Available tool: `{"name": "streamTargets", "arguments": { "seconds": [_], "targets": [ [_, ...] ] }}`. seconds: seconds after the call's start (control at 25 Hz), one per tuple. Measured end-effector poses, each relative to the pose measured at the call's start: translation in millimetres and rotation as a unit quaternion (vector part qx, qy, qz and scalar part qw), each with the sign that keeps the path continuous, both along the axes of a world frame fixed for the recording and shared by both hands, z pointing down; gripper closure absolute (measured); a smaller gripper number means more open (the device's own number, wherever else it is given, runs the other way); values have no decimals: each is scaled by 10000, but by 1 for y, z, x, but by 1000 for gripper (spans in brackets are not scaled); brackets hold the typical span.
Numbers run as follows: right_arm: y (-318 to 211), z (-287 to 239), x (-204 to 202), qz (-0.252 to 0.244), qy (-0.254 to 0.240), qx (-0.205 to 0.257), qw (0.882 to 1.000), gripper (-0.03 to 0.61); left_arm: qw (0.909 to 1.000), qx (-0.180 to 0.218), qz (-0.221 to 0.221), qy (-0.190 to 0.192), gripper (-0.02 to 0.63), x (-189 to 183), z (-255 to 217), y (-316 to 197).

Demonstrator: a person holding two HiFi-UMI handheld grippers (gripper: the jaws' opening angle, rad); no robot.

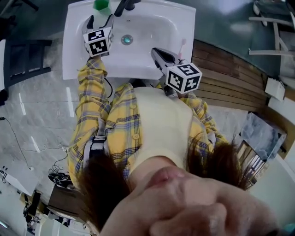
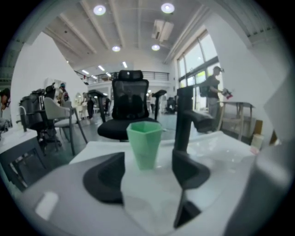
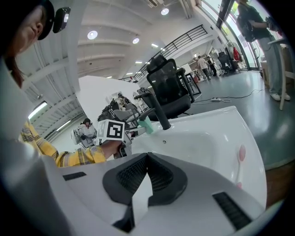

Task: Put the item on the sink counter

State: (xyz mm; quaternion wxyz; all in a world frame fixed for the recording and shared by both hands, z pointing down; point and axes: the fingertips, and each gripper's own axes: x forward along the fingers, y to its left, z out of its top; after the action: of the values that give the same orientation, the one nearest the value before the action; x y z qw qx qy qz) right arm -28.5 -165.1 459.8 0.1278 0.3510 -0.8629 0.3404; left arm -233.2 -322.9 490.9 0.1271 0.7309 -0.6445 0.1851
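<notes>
Head view: the left hand-held gripper [image 1: 100, 20] hangs over the back left part of the white sink [image 1: 184, 18], jaws apart with nothing in them. A green cup [image 1: 101, 4] stands upright on the tabletop [image 1: 76, 9] behind the bowl, just beside the black tap [image 1: 124, 5] and just past those jaws. The right hand-held gripper [image 1: 159, 53] is over the front right rim, near a pink toothbrush [image 1: 181, 48] that lies there

Left gripper view: the left hand-held gripper [image 2: 148, 171] is wide open and empty. The cup [image 2: 144, 144] stands beyond the tips, in line with the gap and clear of both jaws. The tap [image 2: 184, 120] is to its right and an office chair [image 2: 129, 108] is well behind

Right gripper view: the right hand-held gripper [image 3: 145, 161] has its jaws closed tip to tip on nothing. The toothbrush [image 3: 240, 154] lies on the sink's right rim. The cup [image 3: 146, 124] shows beside the tap [image 3: 159, 110], with the left hand-held gripper [image 3: 131, 132] near it
</notes>
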Motion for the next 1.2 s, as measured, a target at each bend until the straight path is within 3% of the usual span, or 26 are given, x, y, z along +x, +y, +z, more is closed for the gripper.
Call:
{"name": "streamTargets", "arguments": {
  "seconds": [0.24,0.6,1.04,1.2],
  "targets": [
    [10,0,-1,-135,-54,5,9999,566,9997,-94,63,221,312,3,-5,23],
    [17,-6,9,-200,-93,105,9997,566,9991,83,137,402,414,18,-38,58],
    [19,-13,16,-285,-201,271,9990,565,9960,-43,283,842,468,47,-64,117],
    [21,-12,15,-349,-211,292,9987,566,9963,-73,221,829,496,51,-65,134]
  ]
}}
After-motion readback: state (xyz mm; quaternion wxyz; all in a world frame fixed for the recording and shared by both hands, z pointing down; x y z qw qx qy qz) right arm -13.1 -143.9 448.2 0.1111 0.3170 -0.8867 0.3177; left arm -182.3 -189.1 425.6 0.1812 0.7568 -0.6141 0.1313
